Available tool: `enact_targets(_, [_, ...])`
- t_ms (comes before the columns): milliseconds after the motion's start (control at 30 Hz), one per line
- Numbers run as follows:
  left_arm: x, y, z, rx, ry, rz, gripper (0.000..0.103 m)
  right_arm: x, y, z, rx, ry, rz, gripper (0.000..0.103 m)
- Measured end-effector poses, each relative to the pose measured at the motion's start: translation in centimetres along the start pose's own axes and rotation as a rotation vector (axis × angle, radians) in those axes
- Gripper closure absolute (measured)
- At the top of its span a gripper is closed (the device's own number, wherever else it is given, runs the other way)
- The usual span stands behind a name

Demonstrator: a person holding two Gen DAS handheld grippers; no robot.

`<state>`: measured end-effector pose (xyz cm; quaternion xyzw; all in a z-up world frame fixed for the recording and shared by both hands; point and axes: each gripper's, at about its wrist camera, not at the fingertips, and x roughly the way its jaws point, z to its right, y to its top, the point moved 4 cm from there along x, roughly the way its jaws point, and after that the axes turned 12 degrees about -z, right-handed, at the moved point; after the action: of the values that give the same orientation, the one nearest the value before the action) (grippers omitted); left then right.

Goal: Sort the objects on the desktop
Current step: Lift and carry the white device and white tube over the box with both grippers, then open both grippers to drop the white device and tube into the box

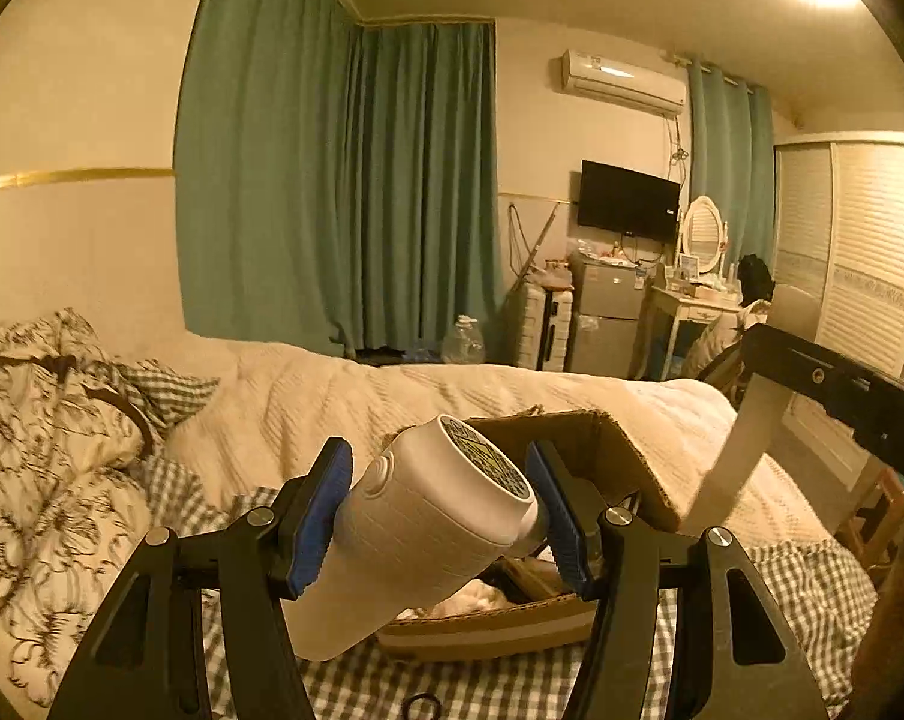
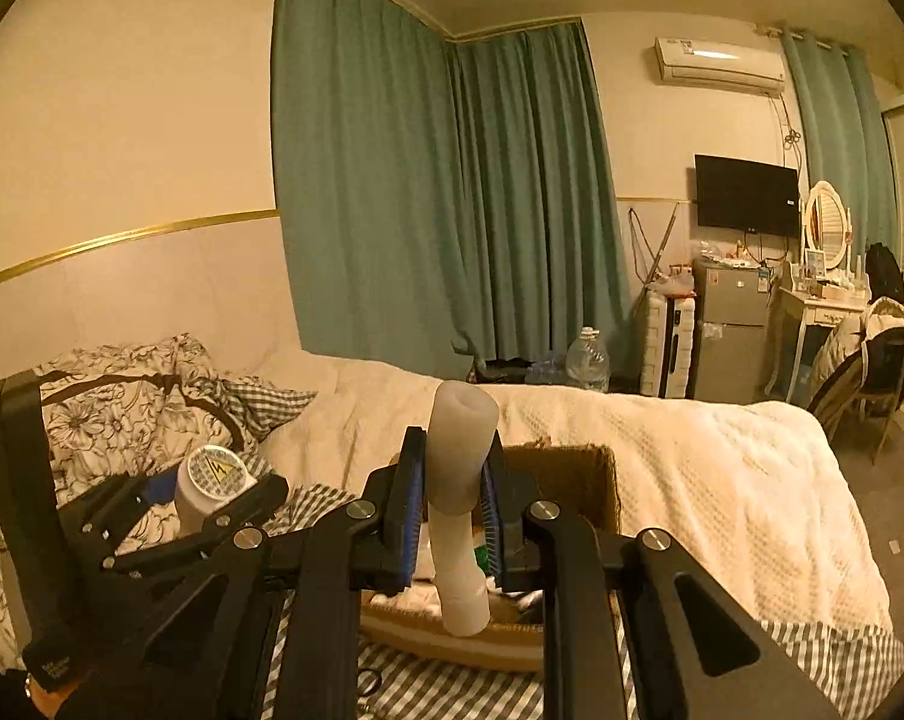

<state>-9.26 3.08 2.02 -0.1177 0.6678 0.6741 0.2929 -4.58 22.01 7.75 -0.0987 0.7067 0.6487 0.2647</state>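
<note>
Grippers nearest, both loaded. Left gripper (image 1: pixel 440 516): blue pads pressed on either side of a white bottle (image 1: pixel 416 534), which lies tilted between them, its round patterned end (image 1: pixel 481 462) facing up and away; the bottle's lower end runs down past the gripper frame. Right gripper (image 2: pixel 452 516): fingers drawn nearly together, pinching a pale tube-like thing (image 2: pixel 460 480) at its narrow waist; it stands roughly upright, hollow top above the pads, flared foot below. What this thing is, cannot tell.

Just beyond both grippers: open cardboard box (image 1: pixel 625 456) on the bed, flaps up. Both held things hang in front of and over it, blocking most of its inside; only scraps of white and green contents show, not identifiable. Box sits on a checked sheet (image 1: pixel 811 594), beside a cream blanket (image 2: pixel 661 468) that covers the far half of the bed.

Left side: flower-print pillows (image 1: pixel 50 450) piled against the wall. In the right wrist view the left gripper (image 2: pixel 212 492) shows with the bottle, partly cut off by the black frame at the left edge.

Farther: water jug (image 2: pixel 586 360) on the floor past the bed, green curtains (image 2: pixel 428 192), small grey fridge (image 2: pixel 730 330), dark wall screen (image 2: pixel 745 195), dressing table with oval mirror (image 2: pixel 826 225), air conditioner (image 2: pixel 718 63). Things on the fridge and dressing table too small to tell. Ceiling lamp glare washes out the top right corner of the left view.
</note>
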Motion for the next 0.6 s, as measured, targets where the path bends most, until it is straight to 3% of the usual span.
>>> enact_targets(267, [3.7, 0.8, 0.0, -0.009, 0.005, -0.015, 0.041, 4.2, 0.2, 0.5, -0.035, -0.005, -0.023, 0.087])
enact_targets(600, [10.1, 0.4, -0.6, -0.017, 0.011, -0.075, 0.041, 11.0, -0.7, 3.5, -0.026, -0.021, -0.116, 0.086])
